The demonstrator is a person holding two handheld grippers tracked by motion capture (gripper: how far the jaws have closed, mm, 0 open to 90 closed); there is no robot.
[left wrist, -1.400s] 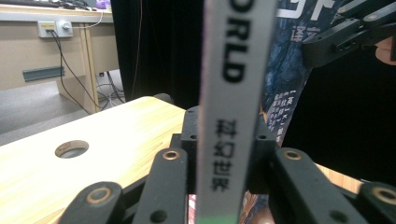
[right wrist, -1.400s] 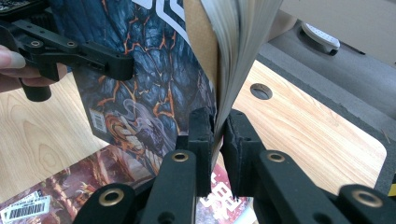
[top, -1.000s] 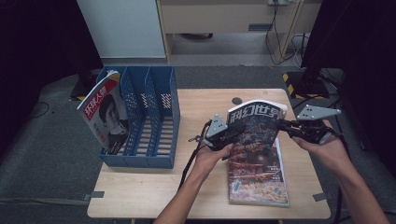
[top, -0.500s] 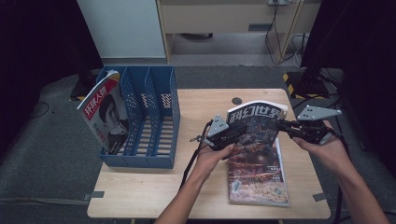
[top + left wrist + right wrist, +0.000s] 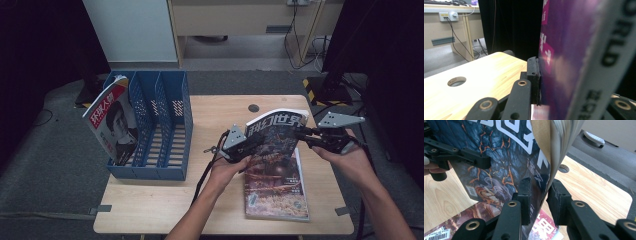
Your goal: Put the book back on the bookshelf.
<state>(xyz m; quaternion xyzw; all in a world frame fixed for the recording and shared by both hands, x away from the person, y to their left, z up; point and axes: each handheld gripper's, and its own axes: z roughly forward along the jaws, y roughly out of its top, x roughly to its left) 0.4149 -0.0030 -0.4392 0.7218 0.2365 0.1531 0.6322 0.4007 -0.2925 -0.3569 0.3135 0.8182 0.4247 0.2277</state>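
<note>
Both pairs of jaws grip the same raised magazine (image 5: 276,131). Those of the left gripper (image 5: 248,143) have just been closing on its spine edge, with the book between them; those of the right gripper (image 5: 305,137) have just been opening a little, yet the page edge is between their pads. This magazine stands tilted above a second magazine (image 5: 275,187) lying flat on the tabletop (image 5: 165,200). At the left stands a blue file rack (image 5: 172,130); its leftmost compartment holds a leaning red-titled magazine (image 5: 111,125).
</note>
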